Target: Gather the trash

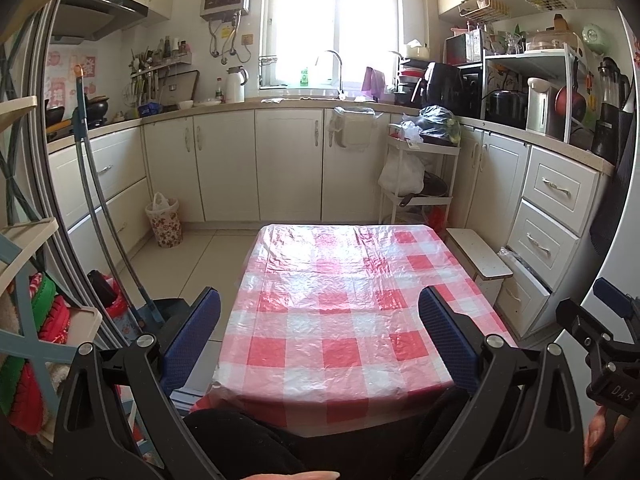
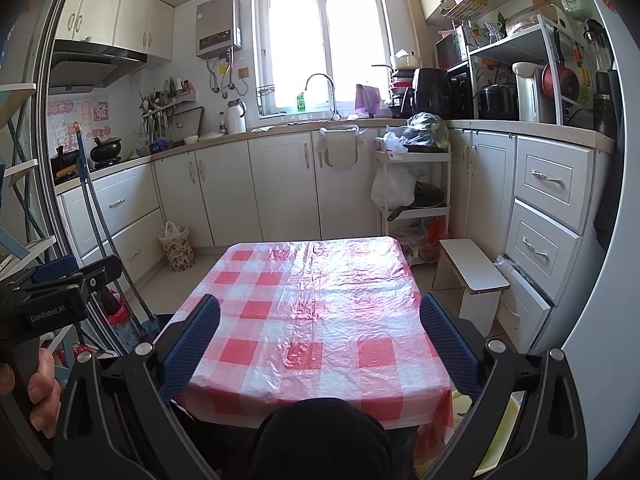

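A table (image 1: 332,312) with a red-and-white checked cloth under clear plastic fills the middle of both views; nothing lies on its top. My left gripper (image 1: 320,300) hovers over the near edge, open, with nothing between its blue pads. My right gripper (image 2: 320,304) is beside it at the same edge of the table (image 2: 304,300), also open and empty. A floral waste basket (image 1: 164,222) lined with a plastic bag stands on the floor at the far left by the cabinets, also seen as the waste basket (image 2: 177,250). A small bin (image 2: 340,148) hangs on the cabinet door under the sink.
A low white stool (image 2: 472,268) stands right of the table, beside a half-open bottom drawer (image 2: 524,292). A white trolley (image 2: 412,176) with bags is at the back right. Mop handles (image 1: 100,200) lean at the left. A person's dark knee (image 2: 320,436) is under the near edge.
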Motion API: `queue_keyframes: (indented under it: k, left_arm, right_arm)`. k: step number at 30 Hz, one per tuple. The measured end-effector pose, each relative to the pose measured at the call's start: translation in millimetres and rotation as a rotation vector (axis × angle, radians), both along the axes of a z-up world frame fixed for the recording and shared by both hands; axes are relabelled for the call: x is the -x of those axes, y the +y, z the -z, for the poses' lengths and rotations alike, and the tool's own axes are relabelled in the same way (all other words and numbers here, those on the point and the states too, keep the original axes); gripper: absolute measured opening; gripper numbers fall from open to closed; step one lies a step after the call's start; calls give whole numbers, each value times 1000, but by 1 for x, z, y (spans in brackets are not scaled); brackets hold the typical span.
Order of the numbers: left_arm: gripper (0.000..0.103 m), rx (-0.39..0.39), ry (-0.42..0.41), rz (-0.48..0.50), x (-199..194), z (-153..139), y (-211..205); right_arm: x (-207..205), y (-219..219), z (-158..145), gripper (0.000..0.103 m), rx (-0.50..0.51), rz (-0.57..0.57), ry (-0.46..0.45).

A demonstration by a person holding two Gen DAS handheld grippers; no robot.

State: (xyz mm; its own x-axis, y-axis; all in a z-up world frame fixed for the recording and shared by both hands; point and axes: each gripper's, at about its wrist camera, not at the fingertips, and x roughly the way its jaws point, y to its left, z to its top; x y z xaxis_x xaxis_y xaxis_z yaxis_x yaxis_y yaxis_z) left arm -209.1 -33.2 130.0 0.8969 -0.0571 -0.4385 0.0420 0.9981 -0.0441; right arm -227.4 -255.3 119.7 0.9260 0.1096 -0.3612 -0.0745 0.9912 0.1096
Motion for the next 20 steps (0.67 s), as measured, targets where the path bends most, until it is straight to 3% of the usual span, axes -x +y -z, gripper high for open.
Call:
queue_keyframes:
  k: [4, 10, 20]
  left_arm:
    - [96, 59, 8, 39, 0, 3, 7]
    - [96, -13, -23, -7, 3, 3, 6]
    - [96, -58, 52, -20, -10, 15, 4]
  right_arm:
    - [-1, 0, 1, 96, -6, -3, 5]
    - [-2, 0, 2, 96, -1, -10, 6]
    - [-1, 3, 3, 96, 8, -7, 6]
